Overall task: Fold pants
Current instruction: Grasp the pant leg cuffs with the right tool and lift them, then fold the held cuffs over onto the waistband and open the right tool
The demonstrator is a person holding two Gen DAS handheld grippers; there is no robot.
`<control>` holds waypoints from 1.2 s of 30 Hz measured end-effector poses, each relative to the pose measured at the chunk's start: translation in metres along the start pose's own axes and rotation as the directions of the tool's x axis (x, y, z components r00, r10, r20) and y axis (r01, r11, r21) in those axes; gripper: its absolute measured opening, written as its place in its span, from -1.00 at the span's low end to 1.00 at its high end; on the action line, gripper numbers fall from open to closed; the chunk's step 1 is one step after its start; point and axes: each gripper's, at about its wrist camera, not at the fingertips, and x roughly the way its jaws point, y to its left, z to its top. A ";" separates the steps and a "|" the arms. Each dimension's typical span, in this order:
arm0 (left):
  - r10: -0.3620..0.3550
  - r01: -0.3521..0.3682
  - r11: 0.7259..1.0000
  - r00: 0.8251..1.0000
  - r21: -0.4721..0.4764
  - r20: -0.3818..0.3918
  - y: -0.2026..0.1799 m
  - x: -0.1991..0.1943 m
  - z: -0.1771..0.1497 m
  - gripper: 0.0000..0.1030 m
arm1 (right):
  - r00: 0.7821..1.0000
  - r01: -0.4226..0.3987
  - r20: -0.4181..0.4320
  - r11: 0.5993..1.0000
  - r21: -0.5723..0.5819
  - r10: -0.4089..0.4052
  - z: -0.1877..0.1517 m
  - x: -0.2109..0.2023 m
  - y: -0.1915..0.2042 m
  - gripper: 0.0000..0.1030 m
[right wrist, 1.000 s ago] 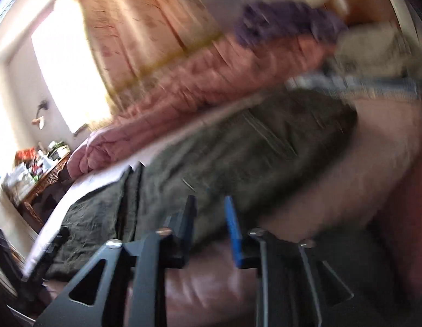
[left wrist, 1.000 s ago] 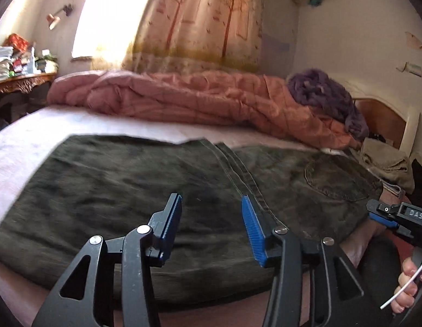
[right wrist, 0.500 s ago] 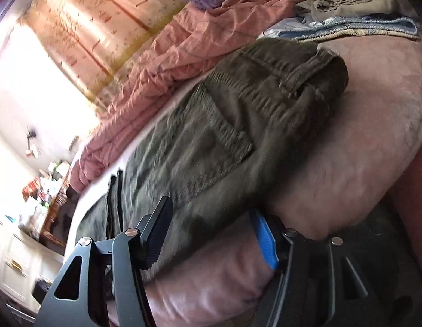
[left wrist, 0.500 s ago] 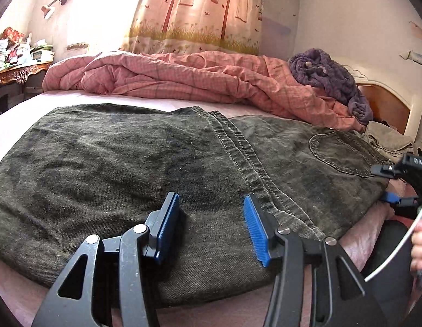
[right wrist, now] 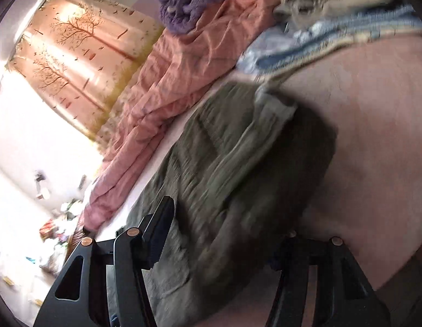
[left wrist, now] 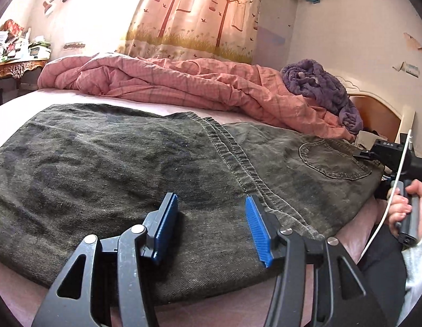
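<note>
The pants (left wrist: 145,169) are lying flat across the near part of the bed (left wrist: 17,103), the quilt (left wrist: 167,84) bunching behind them, the blanket (left wrist: 320,84) sitting on the quilt's right end, and the left gripper (left wrist: 211,227) hovering over the pants' near edge.

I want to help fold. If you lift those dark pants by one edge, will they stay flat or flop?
The pants would probably flop: they lie limp, following the bed. The thick seams suggest heavy cloth, so they likely sag.
</note>
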 end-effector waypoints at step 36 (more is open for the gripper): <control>0.434 -0.414 0.901 0.857 -0.130 0.278 0.117 -0.122 0.047 0.05 | 0.955 -0.154 0.088 0.725 -0.671 0.283 -0.171 -0.037 0.333 -0.56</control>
